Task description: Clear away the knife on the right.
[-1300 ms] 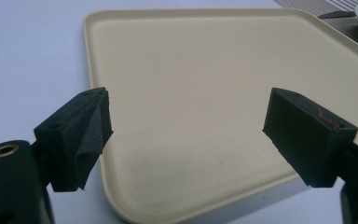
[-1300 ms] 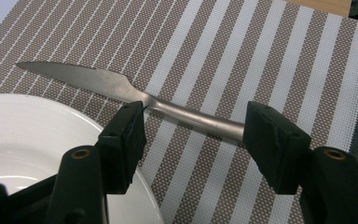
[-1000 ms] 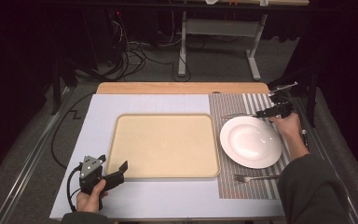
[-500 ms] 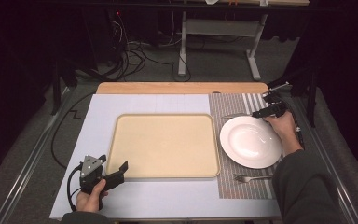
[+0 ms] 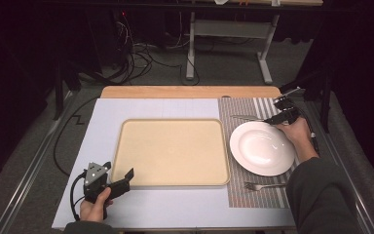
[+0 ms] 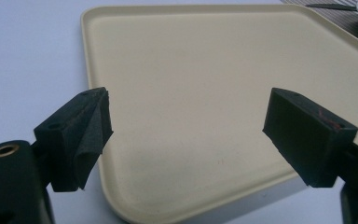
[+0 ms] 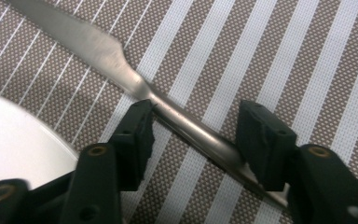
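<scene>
Knife handle lies between right tool jaws.

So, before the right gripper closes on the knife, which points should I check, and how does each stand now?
1. Knife handle lies between the pads of the right gripper: ok.
2. Pads already pressing the handle: not ok, a gap shows; the jaws have just been closing.
3. Knife lies flat on the striped placemat: ok.
4. Plate clear of the jaws: ok, rim close beside.
5. Left gripper open, parked at the tray corner: ok.
</scene>
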The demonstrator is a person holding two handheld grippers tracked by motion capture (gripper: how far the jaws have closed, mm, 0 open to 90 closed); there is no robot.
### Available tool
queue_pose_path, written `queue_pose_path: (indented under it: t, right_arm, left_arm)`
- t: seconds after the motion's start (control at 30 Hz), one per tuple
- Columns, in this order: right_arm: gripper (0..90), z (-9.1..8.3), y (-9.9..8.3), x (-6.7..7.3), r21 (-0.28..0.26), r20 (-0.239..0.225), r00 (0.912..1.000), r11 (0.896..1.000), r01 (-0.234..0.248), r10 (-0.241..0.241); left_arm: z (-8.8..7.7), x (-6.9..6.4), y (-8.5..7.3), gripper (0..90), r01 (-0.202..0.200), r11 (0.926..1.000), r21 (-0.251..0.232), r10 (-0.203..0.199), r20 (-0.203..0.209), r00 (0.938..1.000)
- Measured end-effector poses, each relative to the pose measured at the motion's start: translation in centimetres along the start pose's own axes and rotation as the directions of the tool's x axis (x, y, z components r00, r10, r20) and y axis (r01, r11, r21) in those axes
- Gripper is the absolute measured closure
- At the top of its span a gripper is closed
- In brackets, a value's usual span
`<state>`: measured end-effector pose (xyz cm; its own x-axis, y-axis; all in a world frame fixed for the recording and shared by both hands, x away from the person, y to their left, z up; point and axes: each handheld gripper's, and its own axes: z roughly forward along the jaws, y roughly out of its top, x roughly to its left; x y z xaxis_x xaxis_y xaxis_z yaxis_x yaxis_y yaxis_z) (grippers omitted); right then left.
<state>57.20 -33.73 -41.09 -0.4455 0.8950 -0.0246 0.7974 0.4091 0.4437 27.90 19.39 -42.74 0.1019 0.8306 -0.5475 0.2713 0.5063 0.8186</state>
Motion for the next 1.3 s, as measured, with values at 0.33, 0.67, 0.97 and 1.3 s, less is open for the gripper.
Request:
queue_pose_path:
  t: [0.33,0.67,0.97,1.3]
  right_arm:
    - [70.7,-0.6,-0.6,0.4,0.03,-0.011,0.9996,0.999,0.025,-0.025]
    - [79.0,-0.9,-0.9,0.4,0.041,-0.019,0.9987,0.998,0.048,-0.047]
    - [79.6,-1.1,-0.9,0.5,0.065,-0.007,0.9993,0.997,0.037,-0.037]
    - [78.0,-1.0,-1.2,0.6,0.035,0.015,0.9998,0.999,0.015,-0.016]
  left_arm:
    - [-0.1,0.0,0.0,15.9,0.001,1.0,-0.008,-0.001,-0.004,1.0]
    - [-0.1,0.0,0.0,15.9,-0.003,1.0,-0.006,0.003,-0.006,1.0]
    - [-0.2,0.0,0.0,15.9,-0.009,0.9999,-0.007,0.009,-0.002,1.0]
    - [-0.2,-0.1,-0.1,15.9,-0.007,0.9999,-0.009,0.007,-0.003,1.0]
